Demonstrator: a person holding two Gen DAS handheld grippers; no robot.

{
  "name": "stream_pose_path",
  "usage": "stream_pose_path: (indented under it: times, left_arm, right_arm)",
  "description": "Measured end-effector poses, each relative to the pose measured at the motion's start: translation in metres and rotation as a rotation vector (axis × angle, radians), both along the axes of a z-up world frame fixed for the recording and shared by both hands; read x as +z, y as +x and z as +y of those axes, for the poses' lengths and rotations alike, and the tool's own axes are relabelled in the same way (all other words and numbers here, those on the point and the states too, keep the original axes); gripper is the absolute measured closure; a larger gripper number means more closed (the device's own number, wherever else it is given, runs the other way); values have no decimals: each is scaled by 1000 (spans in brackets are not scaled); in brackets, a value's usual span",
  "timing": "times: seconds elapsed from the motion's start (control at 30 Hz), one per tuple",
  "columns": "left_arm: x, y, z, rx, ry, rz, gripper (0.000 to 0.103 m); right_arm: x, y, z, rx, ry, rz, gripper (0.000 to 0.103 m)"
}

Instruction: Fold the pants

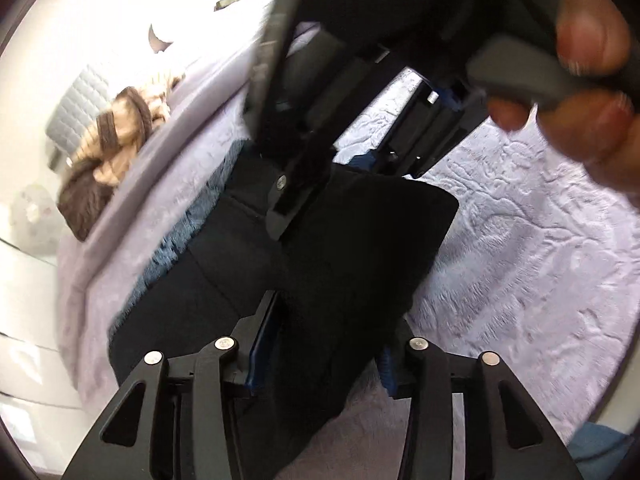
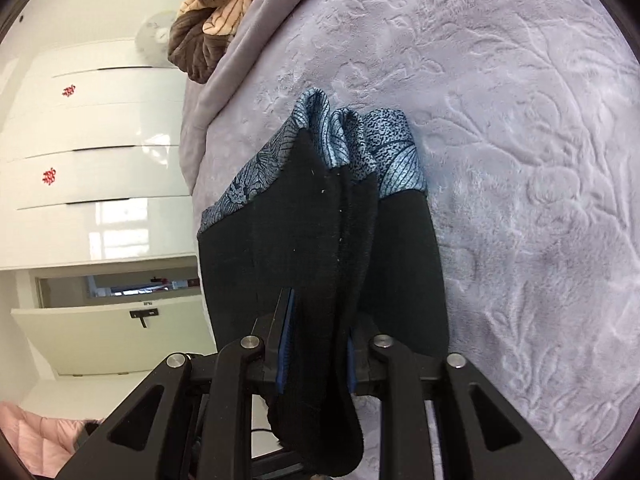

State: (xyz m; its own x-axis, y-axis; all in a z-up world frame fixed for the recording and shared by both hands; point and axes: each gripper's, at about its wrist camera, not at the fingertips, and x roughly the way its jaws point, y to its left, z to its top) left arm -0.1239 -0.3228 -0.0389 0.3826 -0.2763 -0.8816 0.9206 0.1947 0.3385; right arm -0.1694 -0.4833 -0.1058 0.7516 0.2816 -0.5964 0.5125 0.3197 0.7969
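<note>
Black soft pants with a blue patterned cuff (image 2: 320,208) lie on the fuzzy pale purple blanket (image 2: 520,160), already doubled into a short thick stack. Looks well along; maybe one more fold and some smoothing left. Right gripper (image 2: 316,356) a little open, black cloth between the blue pads, seems pinched. Left gripper (image 1: 320,356) wider open with cloth between, grip hard to tell. Nearby, a hand (image 1: 592,80) on the other tool, and a brown and tan striped bundle (image 2: 212,12) at the bed's edge.

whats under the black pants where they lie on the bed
The black pants lie on a lilac embossed blanket; their blue patterned lining shows at the far edge. Whatever is directly beneath them is covered.
</note>
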Motion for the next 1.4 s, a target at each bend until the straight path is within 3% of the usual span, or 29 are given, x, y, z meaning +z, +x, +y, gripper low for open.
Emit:
stream_pose_path:
  times: [0.07,0.2,0.27,0.33,0.4,0.53,0.63,0.77,0.87,1.17,1.3,1.33,1.4]
  left_arm:
    - [11,4,11,15,-17,30,37]
    - [34,18,42,65,-62,108,36]
    - [42,36,56,145,-80,140,23]
    - [55,49,72,218,-126,165,23]
    - [59,61,77,228,-137,193,23]
    - [55,82,83,283,-138,121,23]
    - [35,126,93,441,-130,197,23]
    - [-1,160,104,570,-77,242,23]
    - [-13,170,108,596,-79,269,13]
    - [-5,173,112,639,-61,275,13]
    - [-3,195,114,700,-90,262,11]
    - [-7,205,115,733,-93,285,0]
    - [-16,224,120,790,-108,355,0]
  right_arm:
    - [6,-2,3,-8,-23,29,70]
    - [36,-12,15,-33,-150,126,68]
    - [50,-11,24,-58,-230,193,68]
    - [64,-21,31,-86,-307,258,68]
    - [73,-24,36,-101,-338,258,68]
    - [84,-13,52,-84,-366,241,68]
    - [77,5,63,-30,-371,272,68]
    - [49,26,67,29,-418,402,68]
    - [36,35,63,30,-446,448,68]
    - [43,45,67,52,-471,475,52]
    - [42,41,70,57,-483,483,52]
    - [41,42,72,55,-483,483,51]
    - [42,42,73,53,-484,484,50]
